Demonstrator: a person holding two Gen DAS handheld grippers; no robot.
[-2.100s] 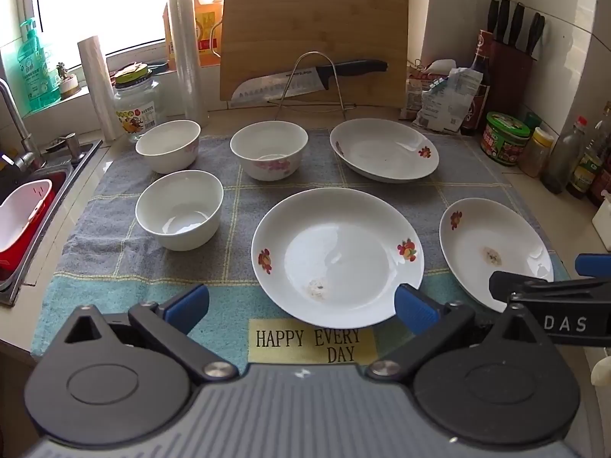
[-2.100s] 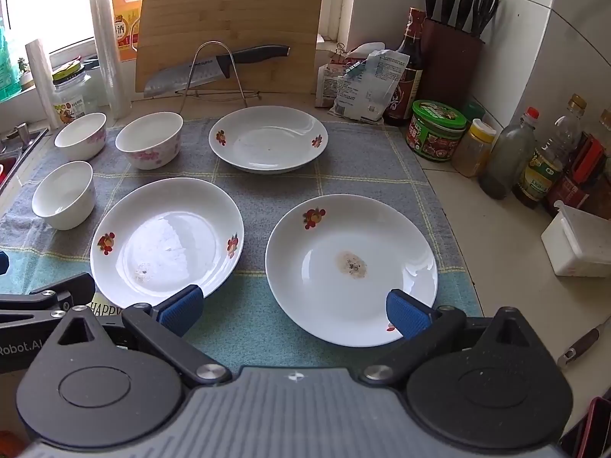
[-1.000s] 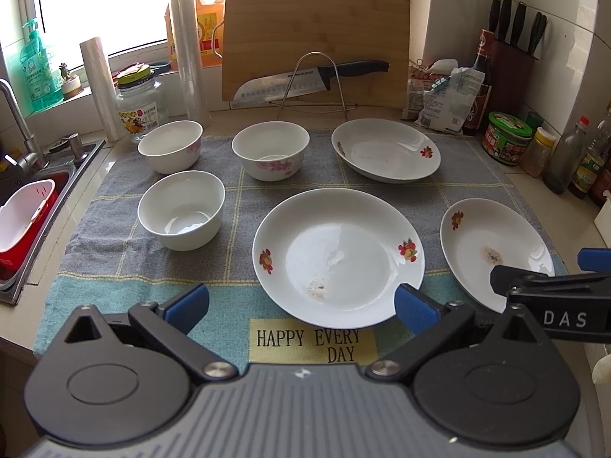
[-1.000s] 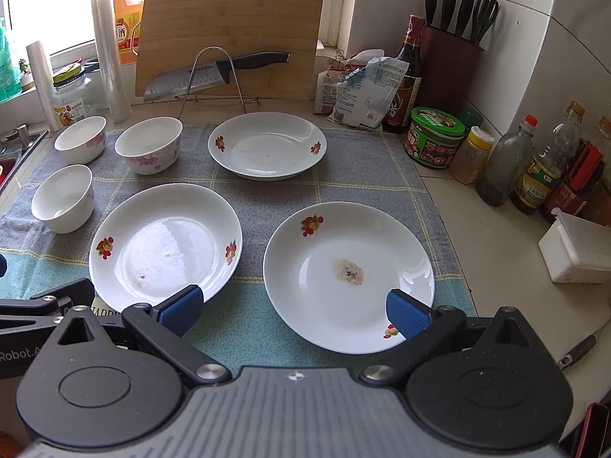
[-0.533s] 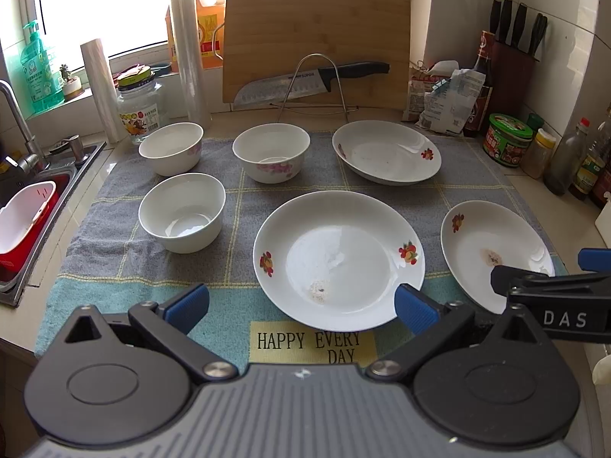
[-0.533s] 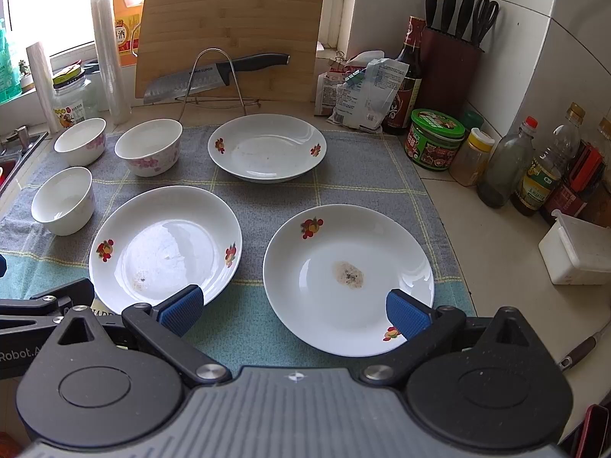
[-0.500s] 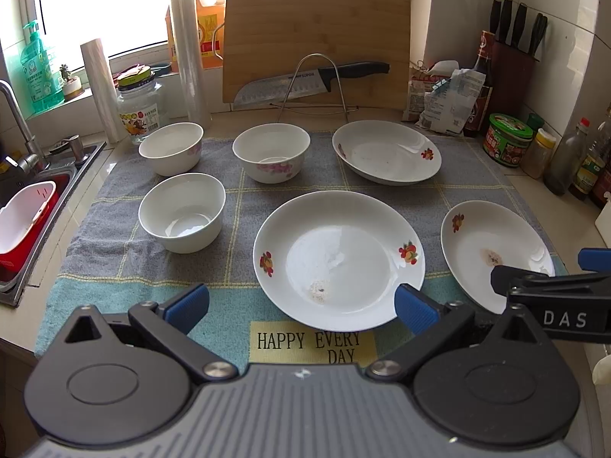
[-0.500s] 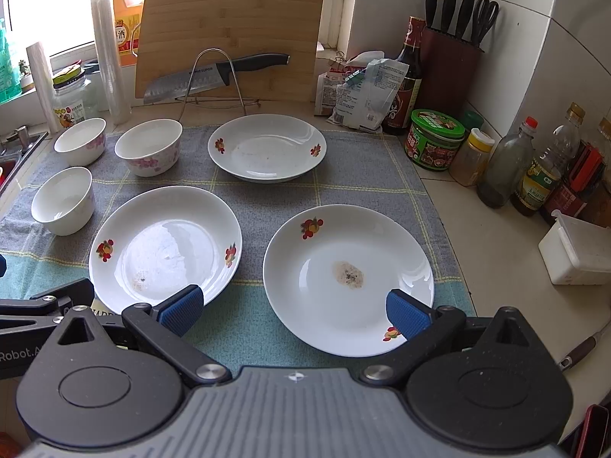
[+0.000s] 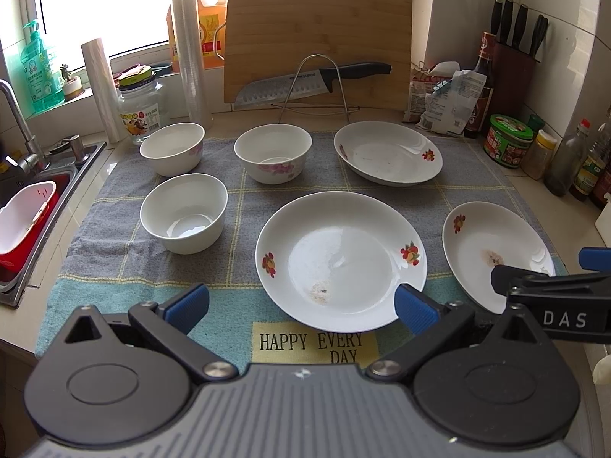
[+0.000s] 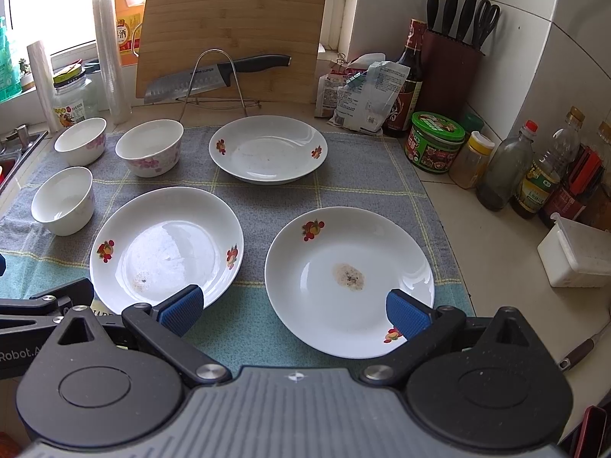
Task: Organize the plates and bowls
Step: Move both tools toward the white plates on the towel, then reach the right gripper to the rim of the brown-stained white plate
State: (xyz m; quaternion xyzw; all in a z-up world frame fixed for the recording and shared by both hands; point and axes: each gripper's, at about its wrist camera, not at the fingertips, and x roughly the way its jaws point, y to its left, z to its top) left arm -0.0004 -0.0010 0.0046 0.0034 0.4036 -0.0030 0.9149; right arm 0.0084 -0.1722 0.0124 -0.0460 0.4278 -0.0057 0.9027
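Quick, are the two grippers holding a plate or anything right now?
Left gripper: open, holding nothing, hovering before the middle plate.
Right gripper: open, holding nothing, hovering before the right plate.

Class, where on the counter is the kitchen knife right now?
In both wrist views the kitchen knife lies across a wire rack at the back of the counter, in front of the upright bamboo cutting board, behind the far plate.

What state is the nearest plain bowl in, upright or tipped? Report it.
Upright. The plain bowl sits on its base on the towel, rim level, opening facing up; it looks empty.
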